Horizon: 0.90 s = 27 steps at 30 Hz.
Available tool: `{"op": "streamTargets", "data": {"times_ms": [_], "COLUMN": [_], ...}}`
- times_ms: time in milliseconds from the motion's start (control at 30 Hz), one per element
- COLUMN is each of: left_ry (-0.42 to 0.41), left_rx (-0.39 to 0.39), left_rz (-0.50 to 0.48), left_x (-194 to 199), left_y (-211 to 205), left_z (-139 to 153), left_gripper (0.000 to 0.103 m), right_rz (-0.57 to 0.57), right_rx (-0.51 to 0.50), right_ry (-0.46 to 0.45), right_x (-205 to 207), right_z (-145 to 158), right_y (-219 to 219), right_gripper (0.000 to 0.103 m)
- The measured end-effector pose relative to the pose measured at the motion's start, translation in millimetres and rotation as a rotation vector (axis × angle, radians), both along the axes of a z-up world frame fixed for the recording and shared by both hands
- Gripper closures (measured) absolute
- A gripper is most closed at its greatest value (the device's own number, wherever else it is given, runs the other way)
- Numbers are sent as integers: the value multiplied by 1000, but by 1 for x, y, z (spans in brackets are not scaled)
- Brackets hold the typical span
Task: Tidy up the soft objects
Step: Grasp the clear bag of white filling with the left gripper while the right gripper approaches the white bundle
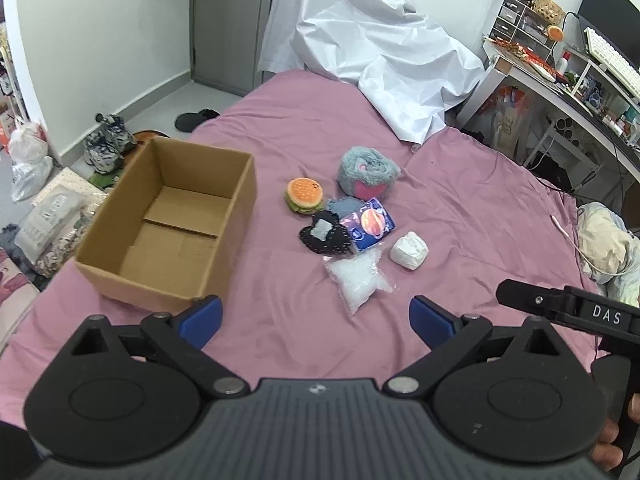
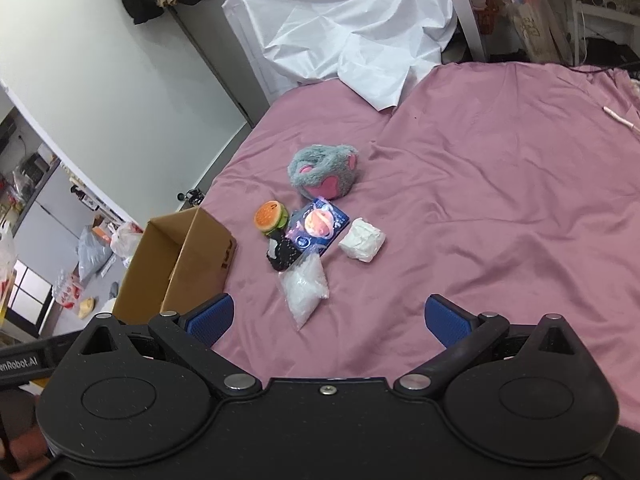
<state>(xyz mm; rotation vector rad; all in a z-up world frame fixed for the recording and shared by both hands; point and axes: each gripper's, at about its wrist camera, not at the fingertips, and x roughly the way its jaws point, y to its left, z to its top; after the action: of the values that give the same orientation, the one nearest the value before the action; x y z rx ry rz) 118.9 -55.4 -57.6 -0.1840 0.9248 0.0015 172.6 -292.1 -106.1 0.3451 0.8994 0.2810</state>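
Note:
An open, empty cardboard box (image 1: 168,224) (image 2: 180,264) stands on the pink bed. Right of it lies a cluster of soft things: a grey plush paw (image 1: 368,172) (image 2: 324,170), a burger toy (image 1: 304,195) (image 2: 271,217), a blue planet-print pack (image 1: 370,224) (image 2: 318,226), a black heart pouch (image 1: 326,236) (image 2: 282,256), a clear bag of white filling (image 1: 360,282) (image 2: 305,290) and a white wad (image 1: 409,250) (image 2: 362,244). My left gripper (image 1: 316,320) is open and empty, short of the cluster. My right gripper (image 2: 328,320) is open and empty, just short of the clear bag.
A white sheet (image 1: 372,52) is heaped at the bed's far end. A cluttered desk (image 1: 560,76) stands at the right. Shoes and bags (image 1: 104,148) lie on the floor beyond the box. A cream bundle (image 1: 608,248) lies at the bed's right edge.

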Motion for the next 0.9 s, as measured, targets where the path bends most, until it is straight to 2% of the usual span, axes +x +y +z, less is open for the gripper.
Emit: {"op": "streamTargets", "data": {"times_ms": [333, 433, 733, 900], "left_ry": [46, 82, 114, 126], "left_rx": [14, -3, 2, -4], "left_rz": [-15, -12, -15, -32], "left_x": [46, 59, 91, 111], "left_y": [-19, -21, -26, -31], "left_z": [-31, -44, -72, -86], "left_gripper": [4, 10, 13, 17], "right_rz": [-59, -78, -111, -137], "right_rx": [72, 73, 72, 127], "right_ry": [30, 33, 74, 96], "right_x": [30, 41, 74, 87], "right_z": [-19, -26, -49, -60], "right_y": [-17, -21, -27, -34], "right_gripper": [0, 0, 3, 4]}}
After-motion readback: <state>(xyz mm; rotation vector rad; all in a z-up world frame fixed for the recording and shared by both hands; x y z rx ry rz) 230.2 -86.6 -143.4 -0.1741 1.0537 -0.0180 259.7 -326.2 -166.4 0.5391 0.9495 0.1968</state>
